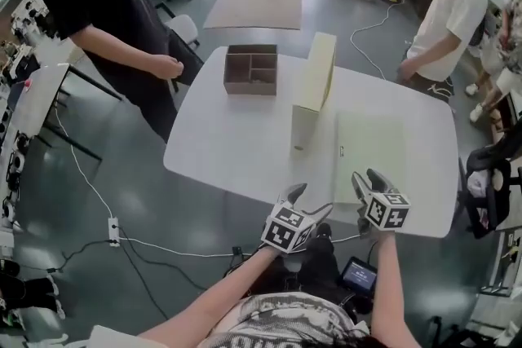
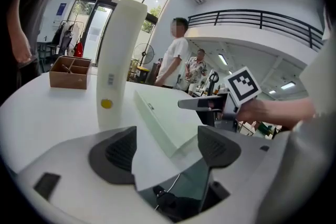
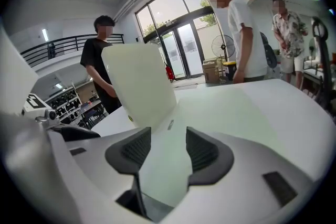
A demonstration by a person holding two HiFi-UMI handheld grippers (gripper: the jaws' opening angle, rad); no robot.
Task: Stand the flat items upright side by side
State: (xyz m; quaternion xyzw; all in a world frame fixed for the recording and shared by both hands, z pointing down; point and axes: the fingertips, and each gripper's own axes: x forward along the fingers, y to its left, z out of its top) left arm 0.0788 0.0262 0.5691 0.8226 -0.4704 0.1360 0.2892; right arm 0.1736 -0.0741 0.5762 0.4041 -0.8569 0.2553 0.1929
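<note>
We are looking across the table (image 1: 236, 144), where a brown tray (image 1: 251, 69) is sitting toward the upper middle of the head view, well away from our hands. Just right of it, one pale box (image 1: 314, 90) is already standing on its long edge, with its length running away from us. The flat box (image 1: 371, 147) is lying right of centre, just beside that standing one, and its long axis is also pointing away from us, toward the top of the frame. Our left gripper (image 1: 310, 201) is hovering at the table's near edge, low in the frame, by the flat box's near left corner. Its jaws are standing wide apart with that corner showing between them, and the pads are pressing on nothing. Our right gripper (image 1: 369, 179) is sitting nearer, right at the flat box's near short edge, which makes it the likelier one to lead the lift. Its jaws are standing about half apart, side by side, with the box top showing between them, and we are seeing no pinch. We are judging that tipping this box up beside its neighbour depends on raising its right long edge.
</note>
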